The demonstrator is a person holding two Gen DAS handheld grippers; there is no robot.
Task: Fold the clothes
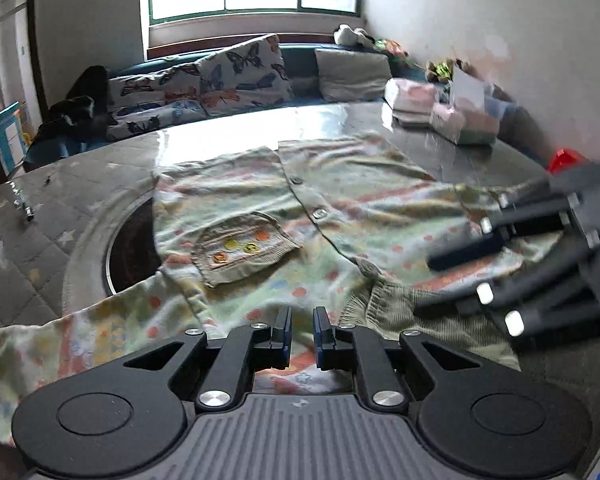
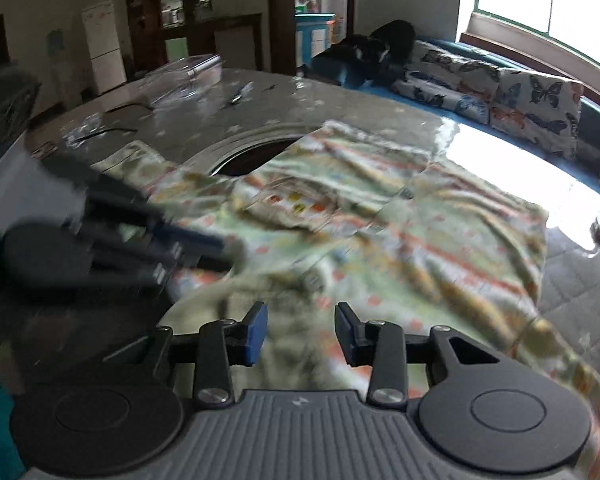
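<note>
While the cardigan [image 1: 300,216] lies spread ahead, collar nearest, the left gripper [image 1: 301,334] (narrowly parted) hovers over it; the right gripper [image 2: 301,334] gapes wider.

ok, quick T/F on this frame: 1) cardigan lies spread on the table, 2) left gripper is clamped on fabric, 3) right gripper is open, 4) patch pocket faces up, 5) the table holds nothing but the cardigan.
1) True. The cardigan lies spread out on the table, unfolded.
2) False. The left gripper has a narrow gap between its fingers and nothing is pinched there; it hovers over the fabric.
3) True. The right gripper has its fingers wide apart, empty.
4) True. The patch pocket faces up, beside the button placket.
5) False. Folded clothes sit at the far edge, and a clear plastic box stands on another part.
</note>
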